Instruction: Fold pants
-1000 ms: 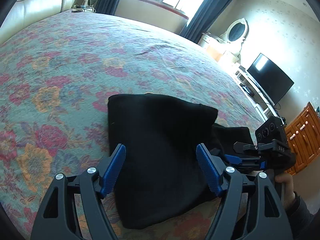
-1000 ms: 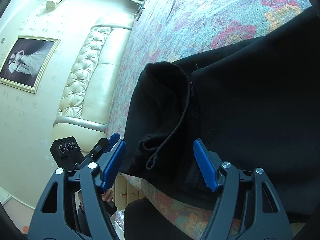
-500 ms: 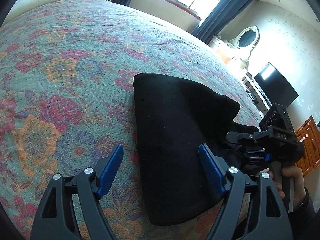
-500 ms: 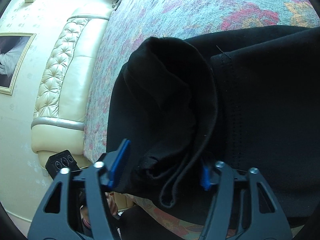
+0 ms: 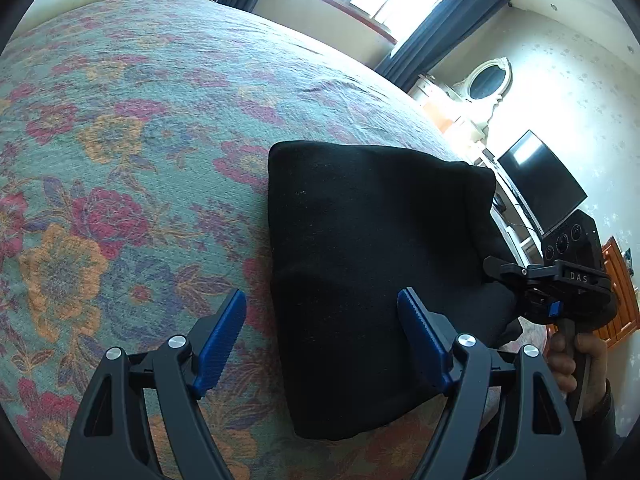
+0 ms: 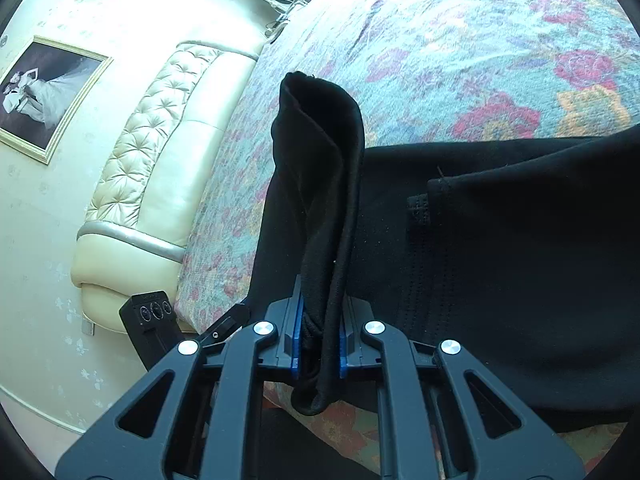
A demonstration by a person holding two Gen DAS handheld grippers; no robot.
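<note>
The black pants (image 5: 372, 240) lie folded into a thick rectangle on the floral bedspread (image 5: 120, 140). My left gripper (image 5: 322, 336) is open and empty, just above the pants' near left edge. My right gripper (image 6: 318, 340) is shut on a bunched fold of the pants (image 6: 320, 184), which stands up between its blue pads. The rest of the pants (image 6: 500, 260) spreads to the right. In the left wrist view the right gripper (image 5: 552, 292) shows at the pants' right edge, its fingertips hidden in the cloth.
A cream tufted headboard (image 6: 152, 176) bounds the bed on one side. A television (image 5: 540, 180), a dresser with an oval mirror (image 5: 488, 80) and a wooden cabinet (image 5: 618, 292) stand past the bed's far edge. Windows with dark curtains (image 5: 440, 24) are behind.
My right gripper has closed on the bunched edge of the pants. My left gripper has shifted left, so the pants sit further right in its view.
</note>
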